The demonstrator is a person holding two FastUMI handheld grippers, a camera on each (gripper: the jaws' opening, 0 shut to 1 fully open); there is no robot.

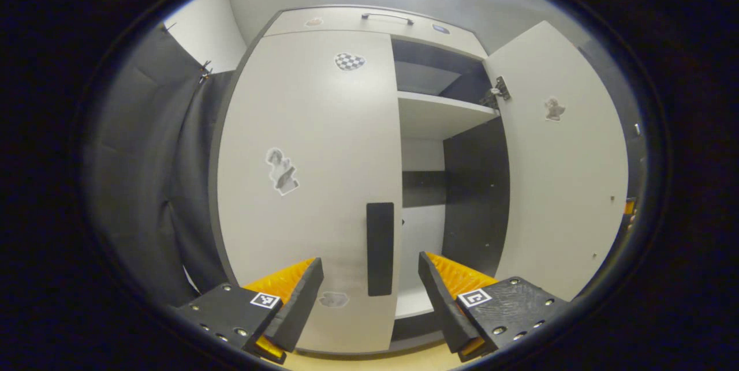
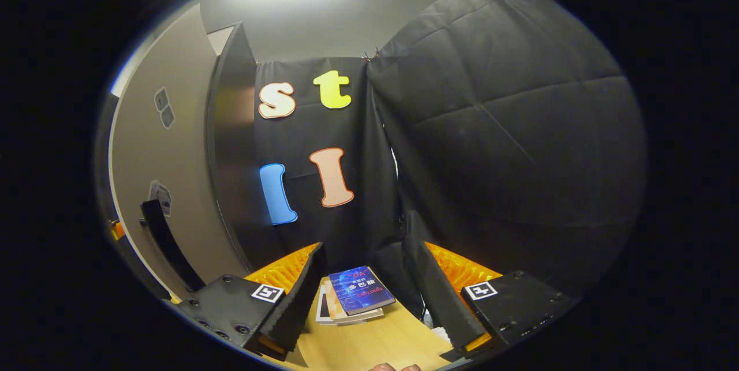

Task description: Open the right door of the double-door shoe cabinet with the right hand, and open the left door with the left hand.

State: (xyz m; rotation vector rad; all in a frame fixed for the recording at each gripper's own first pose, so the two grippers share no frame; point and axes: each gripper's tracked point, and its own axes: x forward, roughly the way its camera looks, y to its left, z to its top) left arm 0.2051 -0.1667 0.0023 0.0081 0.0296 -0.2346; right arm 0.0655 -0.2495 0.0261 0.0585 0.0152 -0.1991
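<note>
Left gripper (image 1: pixel 369 290) astride upright left-door handle (image 1: pixel 380 248).

Two wedge-shaped fingers on the left gripper (image 1: pixel 369 296), ribbed on the inner faces. Square black-and-white marker on each block behind, plus round screw heads along the edges. Same build on the right gripper (image 2: pixel 366 296): markers, screws, ribbed faces.

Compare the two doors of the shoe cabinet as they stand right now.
The right door is swung wide open, baring the shelves; the left door is shut. The left door shows its outer face with a dark vertical handle; the right door shows its inner face and hinge. Both are pale, tall panels bearing stickers.
</note>
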